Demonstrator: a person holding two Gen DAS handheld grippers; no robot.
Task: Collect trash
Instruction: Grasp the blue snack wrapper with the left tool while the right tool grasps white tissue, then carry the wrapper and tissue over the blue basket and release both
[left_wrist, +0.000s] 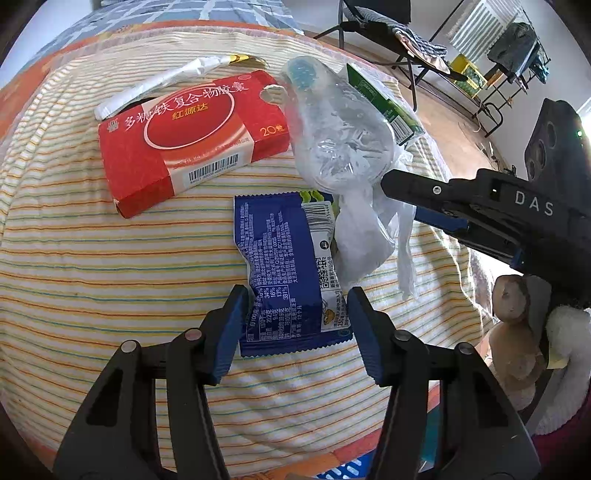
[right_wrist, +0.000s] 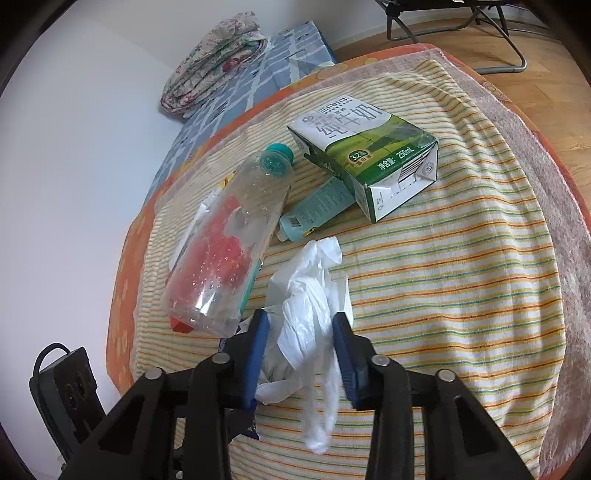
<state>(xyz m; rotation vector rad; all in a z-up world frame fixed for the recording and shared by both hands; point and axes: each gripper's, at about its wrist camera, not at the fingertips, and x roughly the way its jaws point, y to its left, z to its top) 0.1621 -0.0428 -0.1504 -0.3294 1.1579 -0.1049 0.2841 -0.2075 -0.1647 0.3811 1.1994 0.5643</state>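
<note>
Straddling trash on striped bed cover | left claw (left_wrist: 295, 314) half-wide across blue wrapper (left_wrist: 284, 273), long axis running away from it | right claw (right_wrist: 301, 347) narrowed around white plastic bag (right_wrist: 314, 306), grip uncertain

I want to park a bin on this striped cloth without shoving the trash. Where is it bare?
Bare striped cloth lies right of the white plastic bag, below the milk carton. More lies below the red box, left of the blue wrapper. Around the clear bottle it is crowded.
</note>
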